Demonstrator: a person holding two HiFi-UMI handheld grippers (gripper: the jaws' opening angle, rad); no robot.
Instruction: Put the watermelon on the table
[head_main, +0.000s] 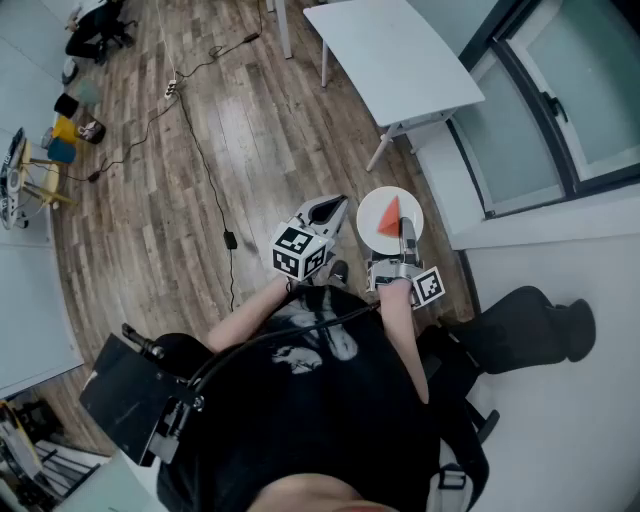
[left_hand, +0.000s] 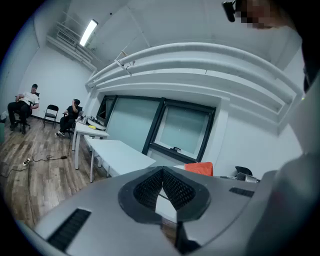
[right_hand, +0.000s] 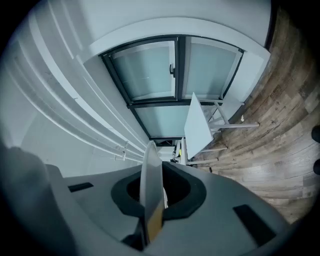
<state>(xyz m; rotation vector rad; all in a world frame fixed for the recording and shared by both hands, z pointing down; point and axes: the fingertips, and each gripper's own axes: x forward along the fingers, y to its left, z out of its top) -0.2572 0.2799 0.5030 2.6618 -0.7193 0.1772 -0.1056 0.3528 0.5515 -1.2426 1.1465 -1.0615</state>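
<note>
While right gripper clamps plate rim, watermelon lies on it.

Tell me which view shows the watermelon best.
The head view: the red watermelon wedge lies fully visible on the white plate, whose rim the right tool grips. The left gripper view catches only a small red patch of it. The right gripper view shows just the plate edge-on, no watermelon.
</note>
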